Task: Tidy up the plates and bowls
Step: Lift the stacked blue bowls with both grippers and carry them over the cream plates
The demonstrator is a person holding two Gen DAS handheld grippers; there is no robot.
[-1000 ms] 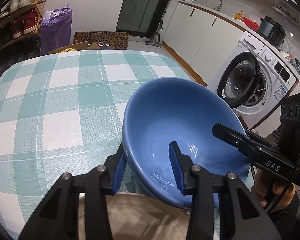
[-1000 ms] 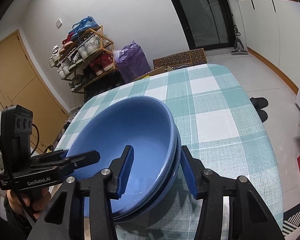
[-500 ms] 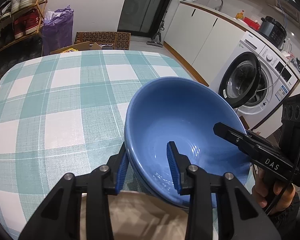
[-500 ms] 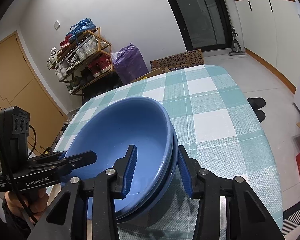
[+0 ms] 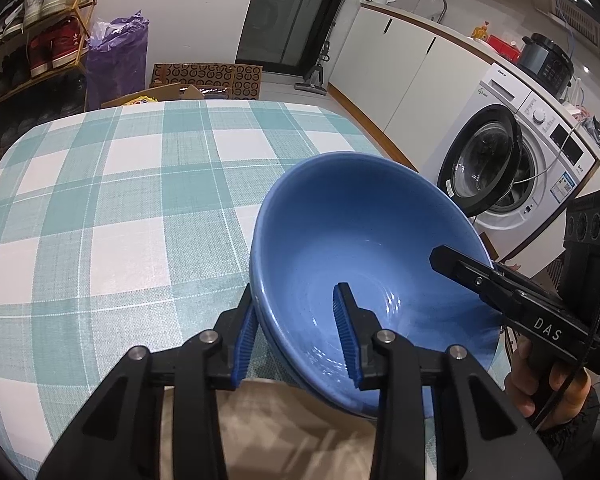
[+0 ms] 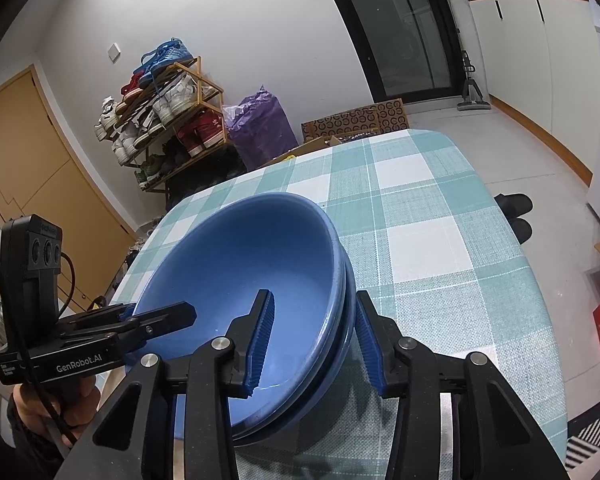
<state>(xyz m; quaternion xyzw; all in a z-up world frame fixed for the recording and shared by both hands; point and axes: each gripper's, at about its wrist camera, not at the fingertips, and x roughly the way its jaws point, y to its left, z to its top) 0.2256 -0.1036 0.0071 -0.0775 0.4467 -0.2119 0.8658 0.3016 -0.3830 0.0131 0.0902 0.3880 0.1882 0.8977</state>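
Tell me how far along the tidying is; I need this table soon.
Done: the blue bowls are nested in one stack at the near edge of the checked table. In hand: the left tool and right tool each straddle the stack's rim from opposite sides; a firm grip isn't clear. Left: putting the stack away. No plates are in view.

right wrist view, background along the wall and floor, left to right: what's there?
Wooden door → shoe rack → purple bag → patterned cardboard box → upright vacuum → white cabinets.
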